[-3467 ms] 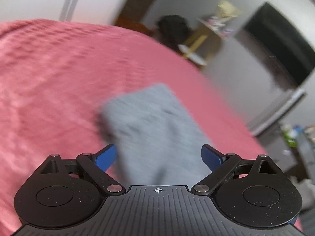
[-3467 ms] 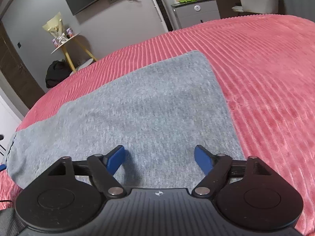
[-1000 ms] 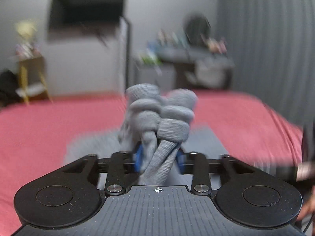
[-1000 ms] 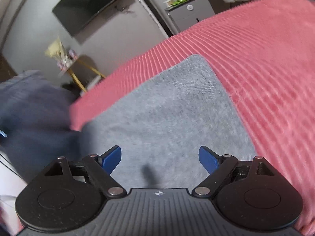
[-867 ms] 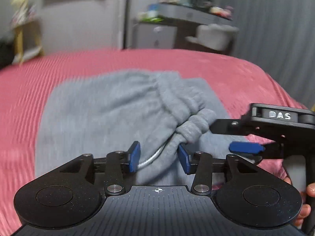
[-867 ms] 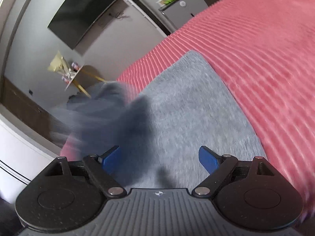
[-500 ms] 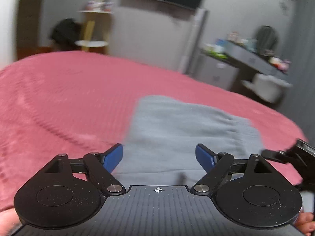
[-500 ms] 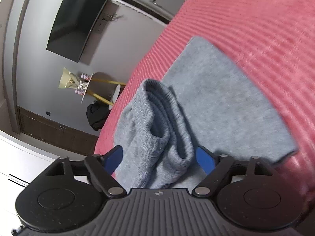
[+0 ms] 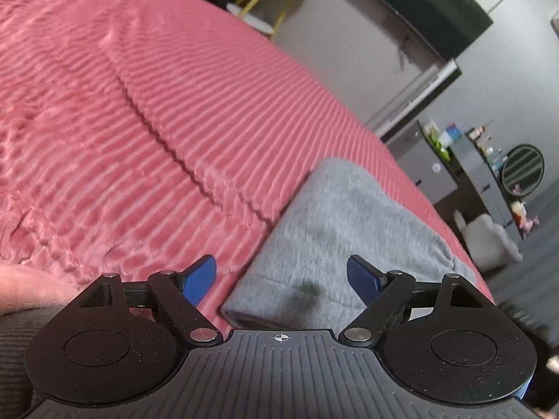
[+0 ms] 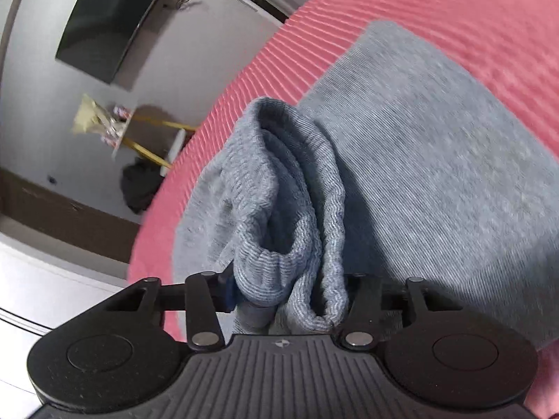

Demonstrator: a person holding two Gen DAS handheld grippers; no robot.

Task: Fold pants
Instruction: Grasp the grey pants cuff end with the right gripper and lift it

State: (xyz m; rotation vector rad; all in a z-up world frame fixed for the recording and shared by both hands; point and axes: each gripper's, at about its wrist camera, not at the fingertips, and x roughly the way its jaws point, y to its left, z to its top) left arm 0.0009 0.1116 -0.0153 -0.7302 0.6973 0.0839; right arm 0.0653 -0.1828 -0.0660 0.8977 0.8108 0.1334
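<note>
Pants [image 10: 436,160] lie folded on the pink ribbed bedspread [image 9: 139,111], grey and flat apart from one bunched ribbed edge. The right gripper [image 10: 288,296] is clamped on that bunch — fabric fills the gap between its fingers. The left gripper [image 9: 281,277] hovers spread wide over the pants' near corner, holding nothing.
</note>
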